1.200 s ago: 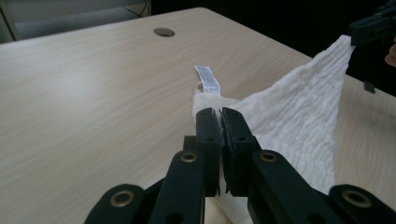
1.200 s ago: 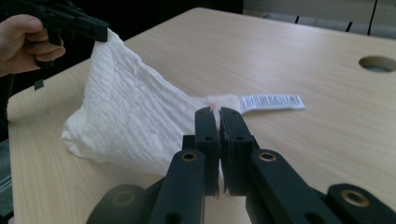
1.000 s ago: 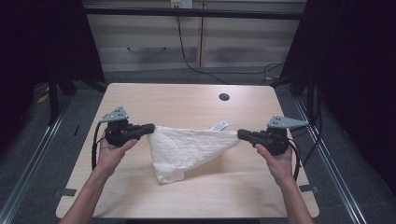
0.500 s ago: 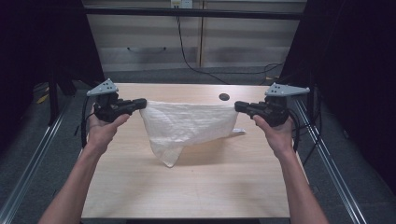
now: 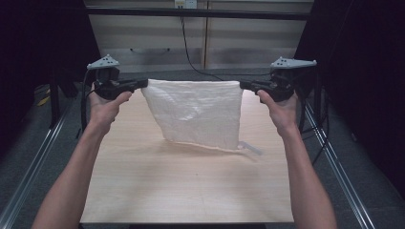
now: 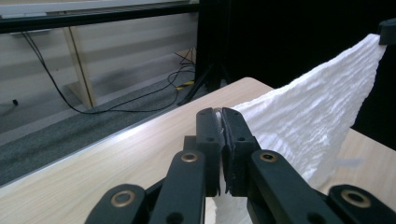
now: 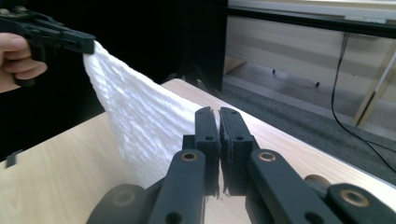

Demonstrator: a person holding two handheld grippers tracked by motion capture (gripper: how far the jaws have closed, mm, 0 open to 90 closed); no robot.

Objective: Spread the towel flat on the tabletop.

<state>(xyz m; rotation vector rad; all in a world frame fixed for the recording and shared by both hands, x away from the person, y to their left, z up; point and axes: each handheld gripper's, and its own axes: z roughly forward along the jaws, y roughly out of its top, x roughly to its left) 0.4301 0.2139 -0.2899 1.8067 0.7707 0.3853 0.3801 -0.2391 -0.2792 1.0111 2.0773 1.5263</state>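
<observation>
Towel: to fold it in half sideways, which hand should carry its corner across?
Either, by a hair the right. Both the left gripper and right gripper pinch top corners of the towel level; its hem hangs lower on the right.

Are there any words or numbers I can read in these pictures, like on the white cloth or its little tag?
None can be read.
The white cloth bears no print.
The small tag at its lower corner is too small and blurred to tell any writing.
The wooden table has no labels.
</observation>
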